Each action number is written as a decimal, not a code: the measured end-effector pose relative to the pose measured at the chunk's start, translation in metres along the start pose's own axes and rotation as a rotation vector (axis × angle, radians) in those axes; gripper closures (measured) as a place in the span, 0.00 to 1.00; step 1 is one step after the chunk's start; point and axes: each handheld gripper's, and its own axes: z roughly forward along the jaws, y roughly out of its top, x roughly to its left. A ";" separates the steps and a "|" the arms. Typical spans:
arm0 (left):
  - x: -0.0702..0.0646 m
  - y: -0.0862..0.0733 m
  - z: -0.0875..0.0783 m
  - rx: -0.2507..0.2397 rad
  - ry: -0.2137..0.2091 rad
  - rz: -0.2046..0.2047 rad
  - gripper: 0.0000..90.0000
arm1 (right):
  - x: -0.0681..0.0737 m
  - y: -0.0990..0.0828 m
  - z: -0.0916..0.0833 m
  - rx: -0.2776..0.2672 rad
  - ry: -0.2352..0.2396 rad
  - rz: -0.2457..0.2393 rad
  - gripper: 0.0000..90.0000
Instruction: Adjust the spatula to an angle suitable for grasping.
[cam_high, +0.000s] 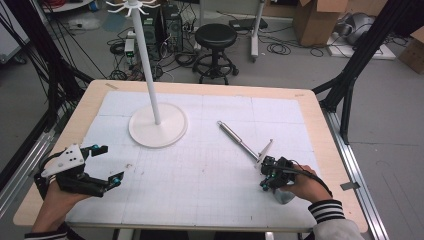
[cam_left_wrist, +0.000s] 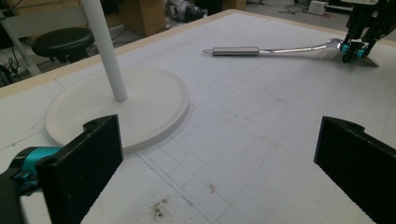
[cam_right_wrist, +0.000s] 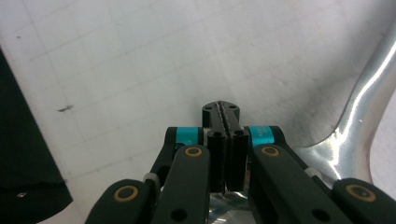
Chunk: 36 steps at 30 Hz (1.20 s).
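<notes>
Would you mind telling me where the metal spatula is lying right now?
In the high view the metal spatula lies on the white mat, right of the white stand, its blade end at the right gripper, which is shut.

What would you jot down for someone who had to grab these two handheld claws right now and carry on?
Left gripper: jaws wide open, nothing in them, low over the mat at the table's left.
Right gripper: jaws shut, at the blade end of the metal spatula; whether it pinches the blade is unclear.
Spatula lies flat on the white mat, handle pointing toward the white stand.
Stand is upright, its top hooks bare.
Done: nothing lifted.
Left, probably: pick up the spatula and hang it.
</notes>
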 end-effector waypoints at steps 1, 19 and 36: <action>0.000 0.000 0.000 -0.001 0.001 -0.002 0.02 | -0.001 -0.001 0.000 -0.003 0.000 0.008 1.00; 0.001 -0.001 -0.004 -0.003 0.012 -0.004 0.02 | -0.022 -0.021 -0.007 -0.043 -0.040 0.082 1.00; 0.001 0.000 0.000 0.000 0.006 -0.001 0.02 | -0.013 0.005 -0.035 -0.200 -0.004 0.031 0.93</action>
